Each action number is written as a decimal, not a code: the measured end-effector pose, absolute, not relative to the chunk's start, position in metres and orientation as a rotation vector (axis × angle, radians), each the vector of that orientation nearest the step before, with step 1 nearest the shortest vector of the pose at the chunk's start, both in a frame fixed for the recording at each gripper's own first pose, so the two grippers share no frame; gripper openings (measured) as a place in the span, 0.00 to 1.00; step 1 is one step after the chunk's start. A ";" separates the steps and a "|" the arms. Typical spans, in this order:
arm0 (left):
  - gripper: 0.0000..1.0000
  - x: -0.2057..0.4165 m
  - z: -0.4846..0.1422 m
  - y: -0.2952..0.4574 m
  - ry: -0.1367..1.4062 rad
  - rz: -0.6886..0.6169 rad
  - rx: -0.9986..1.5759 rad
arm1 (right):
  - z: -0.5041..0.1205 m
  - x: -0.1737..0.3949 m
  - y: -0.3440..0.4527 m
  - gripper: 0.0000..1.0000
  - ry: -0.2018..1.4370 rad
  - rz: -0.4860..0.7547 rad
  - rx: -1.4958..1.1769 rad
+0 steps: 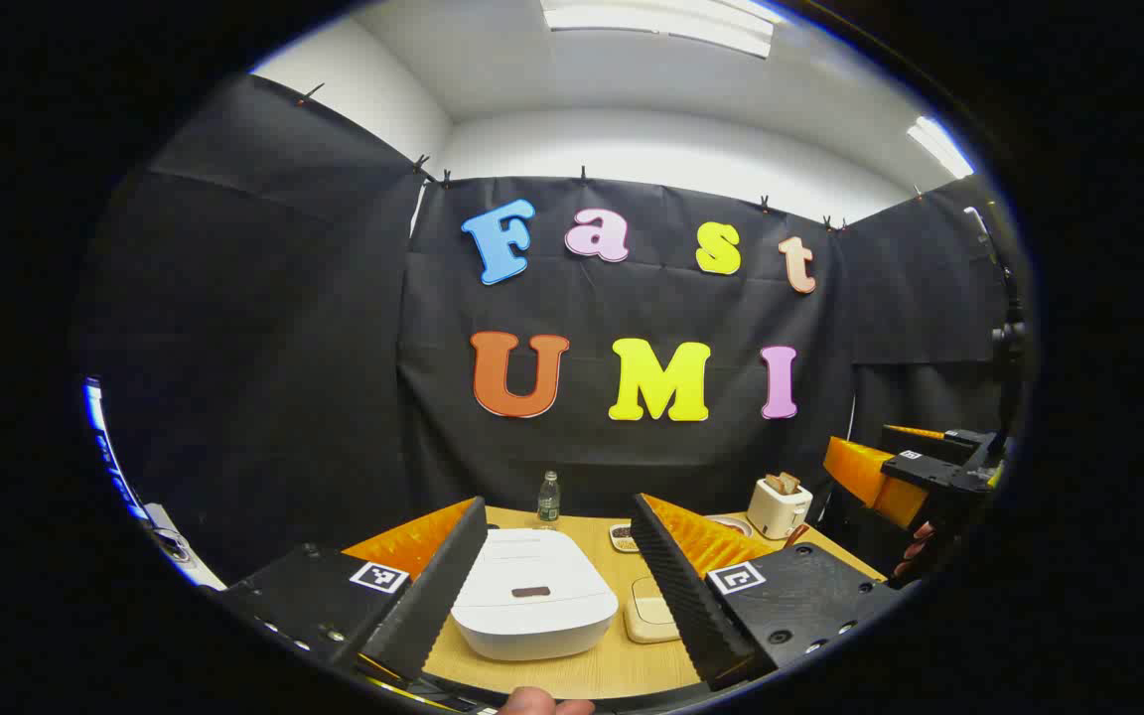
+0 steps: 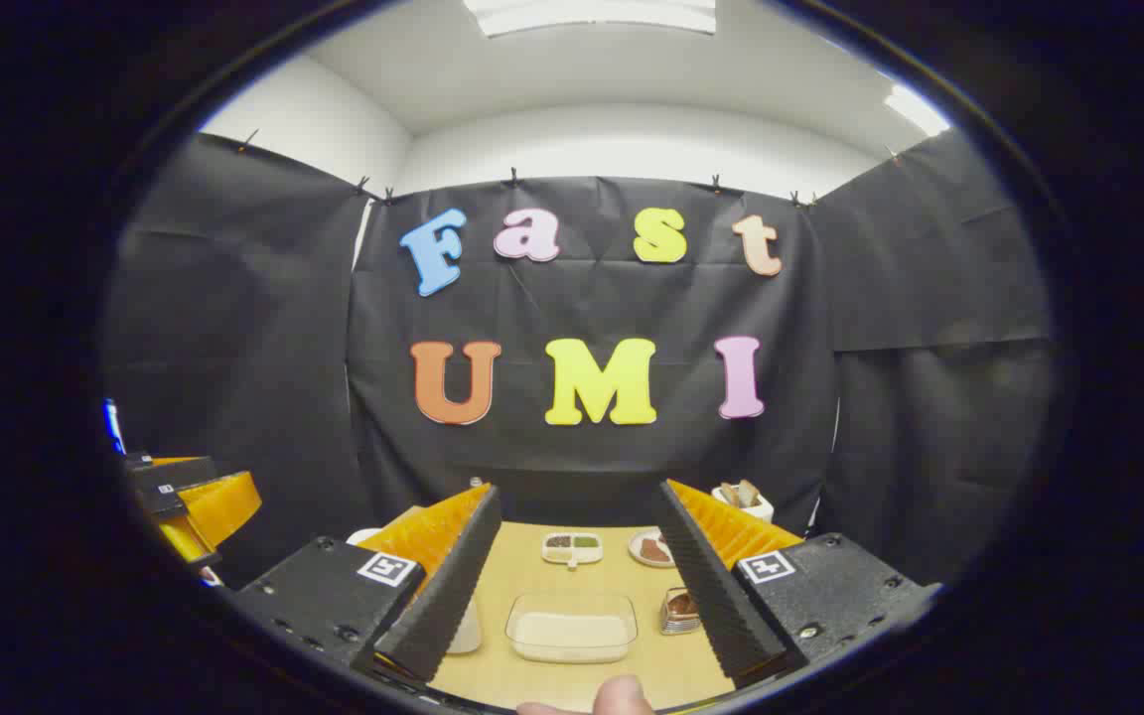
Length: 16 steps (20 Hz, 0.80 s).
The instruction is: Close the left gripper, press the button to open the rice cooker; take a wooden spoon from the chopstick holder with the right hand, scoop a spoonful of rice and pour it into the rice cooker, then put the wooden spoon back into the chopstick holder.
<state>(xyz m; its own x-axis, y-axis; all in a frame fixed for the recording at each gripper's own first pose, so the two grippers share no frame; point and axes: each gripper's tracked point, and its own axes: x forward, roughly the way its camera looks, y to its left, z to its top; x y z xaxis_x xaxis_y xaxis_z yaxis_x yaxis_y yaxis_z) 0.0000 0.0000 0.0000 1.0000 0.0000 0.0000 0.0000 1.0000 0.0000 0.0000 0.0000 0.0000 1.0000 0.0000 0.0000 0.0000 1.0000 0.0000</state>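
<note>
The white rice cooker, lid down, sits on the table between the left gripper's spread jaws. The right gripper, jaws also spread, frames a clear tub of rice; beyond it, a small two-part dish holds dark and green contents.

Black cloth hangs around my booth on three sides. White wall above, ceiling light on. Wooden table below.

On the table stands one white rice cooker, one small bottle at the far edge and one toaster near the far right corner. There is one clear container of rice, one divided dish and one round plate. Two grippers are present.
</note>
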 end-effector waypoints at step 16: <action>0.94 0.002 -0.010 0.001 0.033 0.046 -0.016 | 0.005 0.001 -0.012 1.00 0.011 -0.003 0.023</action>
<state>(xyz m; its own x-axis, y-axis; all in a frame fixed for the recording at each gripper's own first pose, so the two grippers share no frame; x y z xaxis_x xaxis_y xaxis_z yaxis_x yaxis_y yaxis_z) 0.0017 0.0012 -0.0097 0.9984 0.0454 -0.0337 -0.0459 0.9988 -0.0151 0.0009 -0.0125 0.0049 0.9999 -0.0032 -0.0107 0.0035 0.9997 0.0225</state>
